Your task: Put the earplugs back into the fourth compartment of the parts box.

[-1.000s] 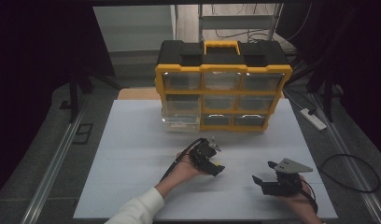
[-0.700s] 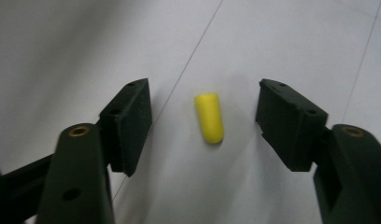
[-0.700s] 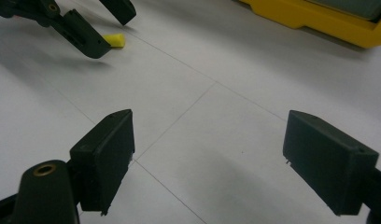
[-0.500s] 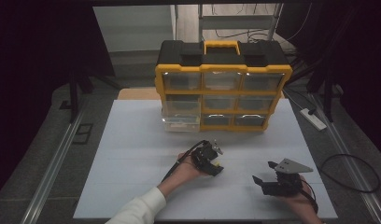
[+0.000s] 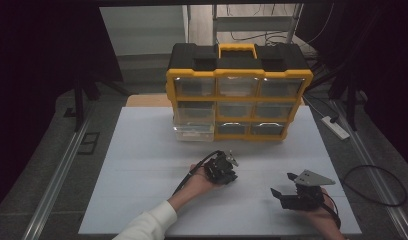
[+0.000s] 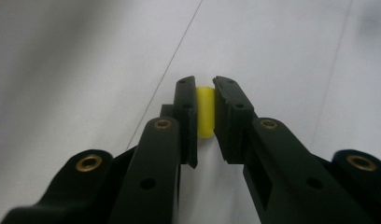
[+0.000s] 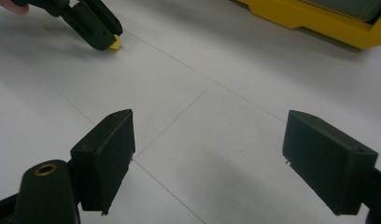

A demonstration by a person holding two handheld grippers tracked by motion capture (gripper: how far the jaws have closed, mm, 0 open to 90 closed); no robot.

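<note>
A: From above, what is the left gripper [image 5: 227, 172] doing?

B: It points down at the white table [image 5: 142, 165], in front of the yellow drawer cabinet [image 5: 239, 97]; what it pinches is too small to tell from there.

A: And in its own view?

B: Its jaws have just been closing and now clench a small yellow piece [image 6: 206, 112], which rests on the table between them.

A: Does the right gripper view add anything?

B: Yes: the piece's yellow corner [image 7: 115, 43] pokes out beside the left gripper's tip, with the cabinet's base beyond. The right gripper [image 7: 207, 158] itself stands released, jaws wide, nothing between them, farther from the cabinet.
</note>
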